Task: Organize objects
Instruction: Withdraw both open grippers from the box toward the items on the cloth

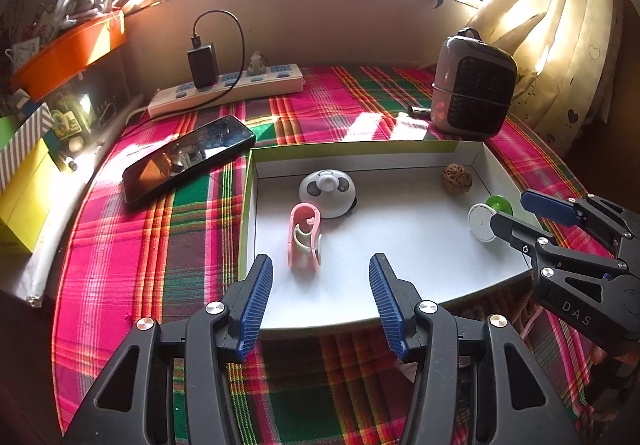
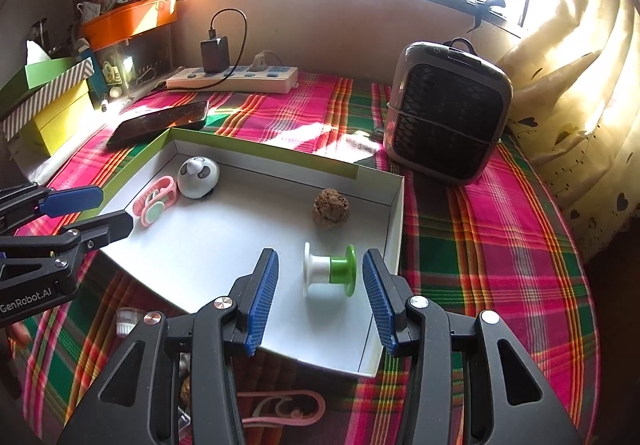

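sitting in the white box on the checked cloth are four small things. both grippers hang over the near side of the box with their jaws spread and nothing between the pads.

the right gripper has the spool just in front of it. the spool lies on its side near the right wall of the box, with a white end and a green end. it looks like light, hard plastic. it is round, so i think it could roll away if bumped. a good place to take it looks like the two flat ends, one pad on each.

the left gripper has the pink clip just ahead of it, near the left wall of the box. the clip looks thin and light, maybe a bit bendy, so a soft squeeze across its long sides seems best.

behind the clip, close to it, is the round panda toy. it is smooth and dome shaped, so the pads may slip off the top; holding it low on the sides seems safer.

in the far right corner is the brown bumpy nut. it looks hard and rough, so it should be easy to hold anywhere.

another pink clip lies on the cloth outside the box, under the right gripper, so some tidying seems left to do
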A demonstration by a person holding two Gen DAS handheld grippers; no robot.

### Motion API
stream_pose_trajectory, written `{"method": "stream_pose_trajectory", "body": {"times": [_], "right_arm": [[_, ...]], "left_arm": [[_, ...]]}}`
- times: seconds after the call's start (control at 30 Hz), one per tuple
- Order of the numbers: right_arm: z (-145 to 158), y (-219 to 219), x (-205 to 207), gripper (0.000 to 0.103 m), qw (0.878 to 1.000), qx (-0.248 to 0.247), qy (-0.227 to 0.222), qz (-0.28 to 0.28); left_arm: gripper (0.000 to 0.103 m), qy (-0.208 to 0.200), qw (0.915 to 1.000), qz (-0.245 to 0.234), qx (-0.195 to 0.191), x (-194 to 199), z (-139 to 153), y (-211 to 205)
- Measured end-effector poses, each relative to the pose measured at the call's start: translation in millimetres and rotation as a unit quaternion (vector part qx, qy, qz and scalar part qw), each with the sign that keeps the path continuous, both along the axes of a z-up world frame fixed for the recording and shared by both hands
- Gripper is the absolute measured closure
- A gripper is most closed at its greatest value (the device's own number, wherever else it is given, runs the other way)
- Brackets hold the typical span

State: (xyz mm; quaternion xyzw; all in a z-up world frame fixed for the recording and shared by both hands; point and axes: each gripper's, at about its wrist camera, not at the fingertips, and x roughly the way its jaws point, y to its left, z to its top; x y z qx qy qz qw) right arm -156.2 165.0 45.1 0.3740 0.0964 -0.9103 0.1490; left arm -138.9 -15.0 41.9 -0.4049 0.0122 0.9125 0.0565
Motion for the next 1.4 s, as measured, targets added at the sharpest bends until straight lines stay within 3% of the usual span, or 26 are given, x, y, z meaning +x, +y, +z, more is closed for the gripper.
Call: {"method": "stream_pose_trajectory", "body": {"times": [0.87,1.4], "right_arm": [[0,32,67,0.058,0.999,-0.032,-0.002,-0.001],[-18,34,82,0.058,0.999,-0.04,-0.029,-0.003]], "left_arm": [[0.054,-0.016,0.9983,-0.004,0.057,51,-12,-11],[0.054,-0.051,0.9875,-0.077,0.127,64,-27,9]]}}
